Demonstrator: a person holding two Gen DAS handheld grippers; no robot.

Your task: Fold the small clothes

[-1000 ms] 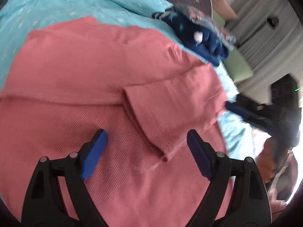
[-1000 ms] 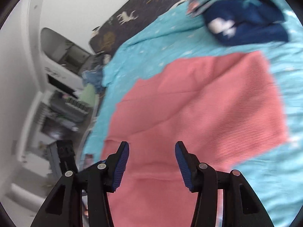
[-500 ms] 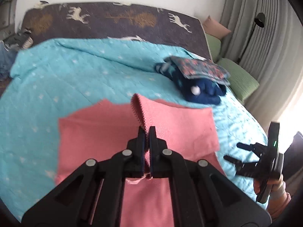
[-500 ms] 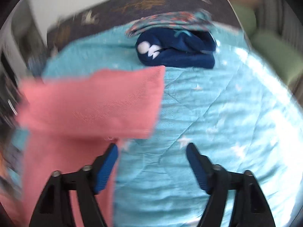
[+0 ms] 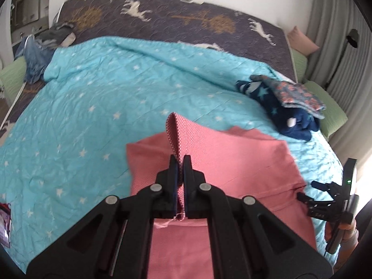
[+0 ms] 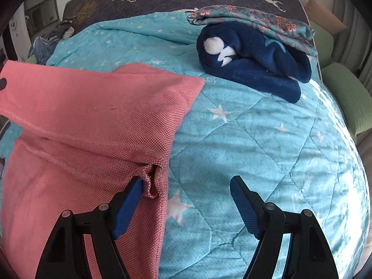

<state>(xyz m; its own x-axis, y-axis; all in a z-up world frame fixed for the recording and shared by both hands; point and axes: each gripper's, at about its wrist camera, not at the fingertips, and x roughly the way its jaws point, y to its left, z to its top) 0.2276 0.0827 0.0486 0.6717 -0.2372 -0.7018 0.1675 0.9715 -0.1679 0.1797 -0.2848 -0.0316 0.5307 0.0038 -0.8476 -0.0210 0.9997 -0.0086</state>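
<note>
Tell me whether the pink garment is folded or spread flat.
Partly folded. The pink garment has one layer doubled over another, and the left hand-held gripper is shut on a raised edge; it lies on the blue quilt.

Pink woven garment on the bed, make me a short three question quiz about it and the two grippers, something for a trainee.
1. True or false: the left gripper is shut on a raised fold of the pink woven garment.
2. Multiple choice: the right gripper is A) shut on the pink garment, B) open at the garment's edge, C) shut on the dark blue fleece bundle.
3. Fill in: a folded floral-print cloth lies on top of the ____ bundle, on the turquoise star-print quilt.

Key: 1 true. 2 B; one pad sits at the garment's edge, the other over bare quilt. 3 dark blue fleece.
</note>
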